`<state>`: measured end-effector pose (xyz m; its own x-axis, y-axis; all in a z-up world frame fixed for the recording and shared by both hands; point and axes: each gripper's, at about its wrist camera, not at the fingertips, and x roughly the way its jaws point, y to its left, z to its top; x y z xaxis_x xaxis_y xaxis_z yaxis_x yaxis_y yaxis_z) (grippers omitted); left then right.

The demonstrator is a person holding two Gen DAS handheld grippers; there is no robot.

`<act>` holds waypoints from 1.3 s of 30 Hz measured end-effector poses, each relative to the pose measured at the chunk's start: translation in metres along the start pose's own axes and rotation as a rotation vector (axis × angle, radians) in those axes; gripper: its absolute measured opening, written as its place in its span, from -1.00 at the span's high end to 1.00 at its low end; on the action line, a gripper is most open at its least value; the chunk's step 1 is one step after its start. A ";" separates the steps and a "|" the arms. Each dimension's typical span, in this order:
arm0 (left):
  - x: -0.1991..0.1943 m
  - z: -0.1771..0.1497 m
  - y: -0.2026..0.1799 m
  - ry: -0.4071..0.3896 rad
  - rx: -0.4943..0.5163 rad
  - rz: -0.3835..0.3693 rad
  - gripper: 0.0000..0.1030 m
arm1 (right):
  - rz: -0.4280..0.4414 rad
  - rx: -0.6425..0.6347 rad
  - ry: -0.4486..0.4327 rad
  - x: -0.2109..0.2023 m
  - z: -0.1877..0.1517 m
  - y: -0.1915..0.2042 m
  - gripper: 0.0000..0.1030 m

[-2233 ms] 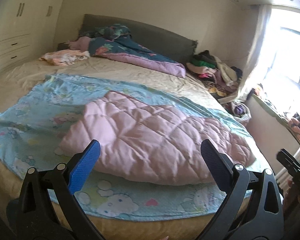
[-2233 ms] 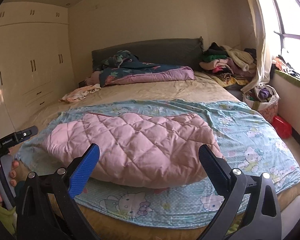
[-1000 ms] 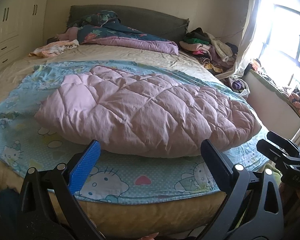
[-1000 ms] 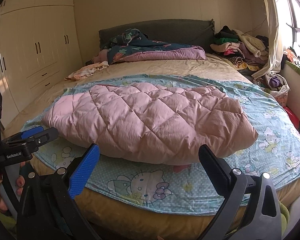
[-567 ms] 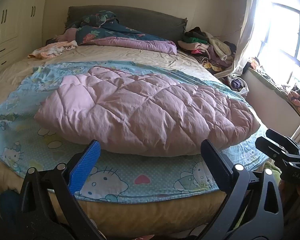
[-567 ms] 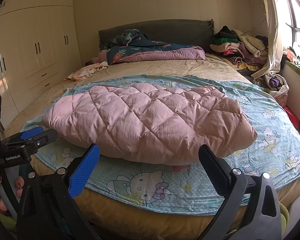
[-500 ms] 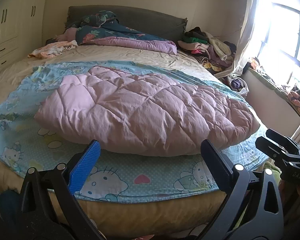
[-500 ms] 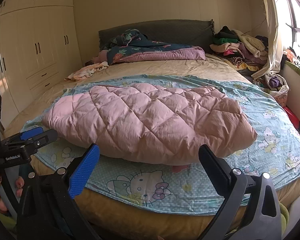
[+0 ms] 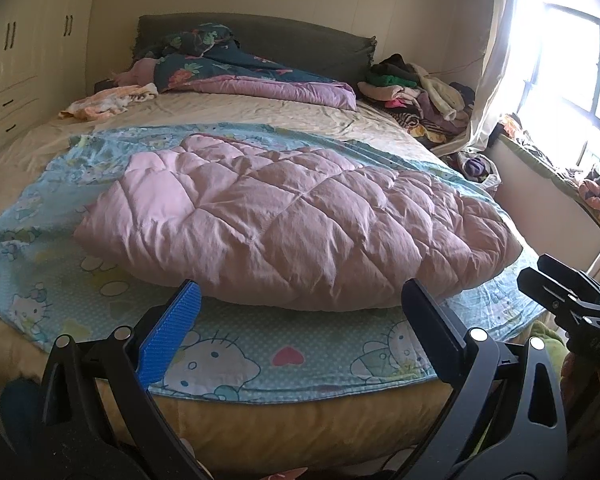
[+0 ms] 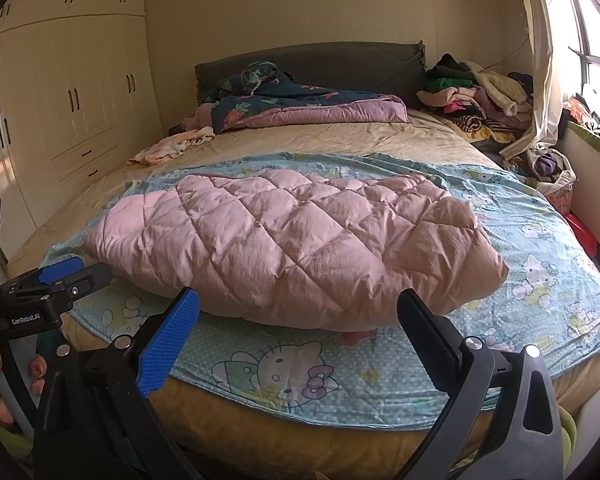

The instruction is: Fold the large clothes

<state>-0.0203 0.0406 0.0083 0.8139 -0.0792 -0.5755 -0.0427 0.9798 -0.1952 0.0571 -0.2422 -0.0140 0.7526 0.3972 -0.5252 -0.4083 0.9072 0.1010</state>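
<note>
Left wrist view: the left gripper (image 9: 300,304) hangs off the foot of the bed (image 9: 300,420) with its fingers spread wide and nothing between them. The pink quilted coat (image 9: 296,228) lies in one puffy oblong across the blue cartoon sheet (image 9: 228,356), near edge just past the fingertips. It looks doubled over already, but whether that's a finished fold or a bundle waiting for another one, I can't say. The other gripper pokes in at the right edge. Risk from here: that padding is slippery and springy, so a pinch on the top layer alone would probably peel it off and undo the shape (grab too shallow and it just slides out).

Right wrist view: the right gripper (image 10: 298,304) is the same story, fingers released and wide apart, holding nothing, aimed at the coat's near edge. A bit of something pink shows under that edge, can't tell what. The loose sheet underneath worries me, since a low bite could catch it along with the coat and drag the whole lot off the mattress. Also the two grippers sit at opposite ends, so uneven lifting would likely twist the thing into a lump
</note>
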 end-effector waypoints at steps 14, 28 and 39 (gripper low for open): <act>-0.002 -0.001 0.002 0.002 0.002 0.010 -0.82 | 0.001 0.000 0.000 -0.004 0.000 -0.002 -0.92; -0.003 -0.001 0.003 0.003 0.002 0.017 -0.82 | 0.000 0.001 0.000 -0.002 -0.001 -0.002 -0.92; -0.002 -0.001 0.004 0.004 0.002 0.019 -0.82 | -0.003 0.002 -0.002 -0.003 -0.001 -0.002 -0.92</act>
<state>-0.0231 0.0440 0.0079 0.8109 -0.0614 -0.5820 -0.0568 0.9815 -0.1827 0.0549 -0.2455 -0.0133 0.7549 0.3949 -0.5235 -0.4051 0.9086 0.1013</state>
